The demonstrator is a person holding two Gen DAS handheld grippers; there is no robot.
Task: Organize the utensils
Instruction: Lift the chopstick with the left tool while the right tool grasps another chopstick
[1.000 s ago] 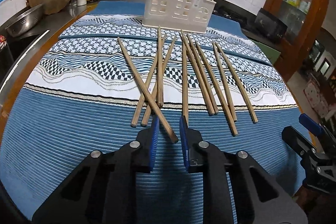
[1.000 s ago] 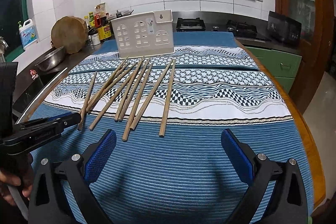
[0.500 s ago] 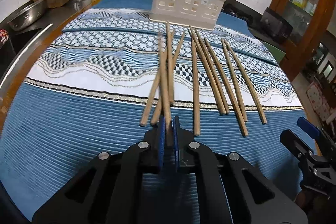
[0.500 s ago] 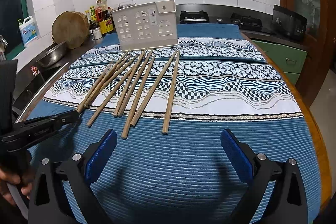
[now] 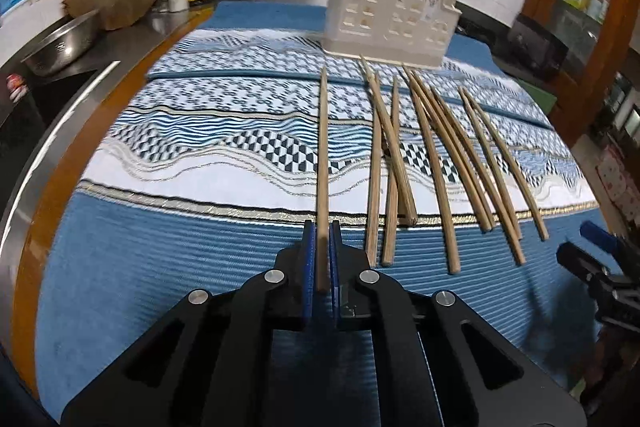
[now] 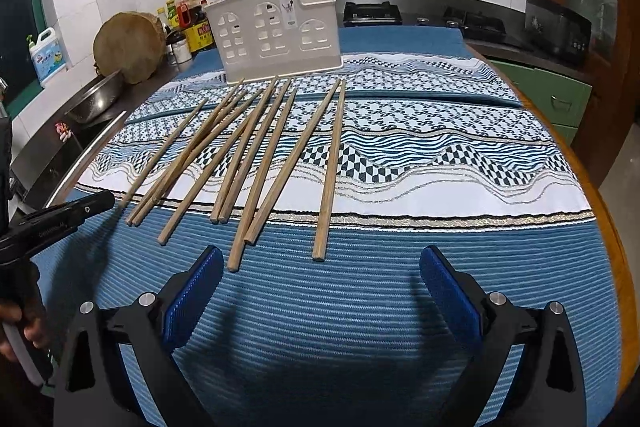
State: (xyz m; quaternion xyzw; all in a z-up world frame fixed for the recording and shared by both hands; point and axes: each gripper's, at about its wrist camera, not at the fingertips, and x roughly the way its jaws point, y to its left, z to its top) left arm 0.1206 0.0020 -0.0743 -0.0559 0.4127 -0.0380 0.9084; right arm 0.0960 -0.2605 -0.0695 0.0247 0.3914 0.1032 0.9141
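Jaws of the left gripper (image 5: 322, 239) pinch one chopstick (image 5: 322, 147) by its near end, the stick running straight out toward twelve o'clock in the left wrist view, apart from the other chopsticks (image 5: 436, 163) fanned on the tabletop (image 5: 160, 267) from one to three o'clock. Jaws of the right gripper (image 6: 320, 291) stand spread wide with nothing between them, hovering over the blue cloth just short of the nearest stick ends. The white holder (image 5: 390, 17) stands upright at the far edge, at twelve to one o'clock. I judge the step to be the first pick-up; next the held stick must be lifted, tipped and steered into the holder's top opening
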